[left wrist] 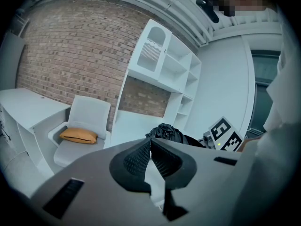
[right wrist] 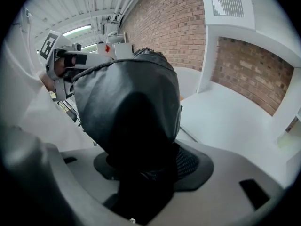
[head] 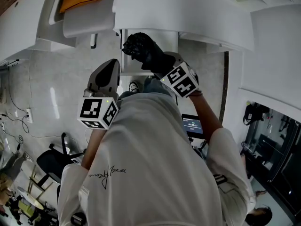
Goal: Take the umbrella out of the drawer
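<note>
A black folded umbrella (head: 140, 47) is held up in the air, and my right gripper (head: 159, 64) is shut on it. In the right gripper view the umbrella (right wrist: 131, 102) fills the middle and hides the right gripper's (right wrist: 143, 171) jaw tips. My left gripper (head: 112, 66) hangs just left of it; its pads meet at the tip with nothing between them. From the left gripper (left wrist: 149, 143) view, the umbrella (left wrist: 165, 132) shows just beyond the jaws, with the right gripper's marker cube (left wrist: 225, 134) to its right. No drawer can be told apart.
A white armchair (left wrist: 87, 114) with an orange cushion (left wrist: 78, 135) stands by a brick wall (left wrist: 80, 55). A white shelf unit (left wrist: 162, 74) and white desk top (right wrist: 230, 112) are close ahead. Black office chairs (head: 51, 164) stand behind the person.
</note>
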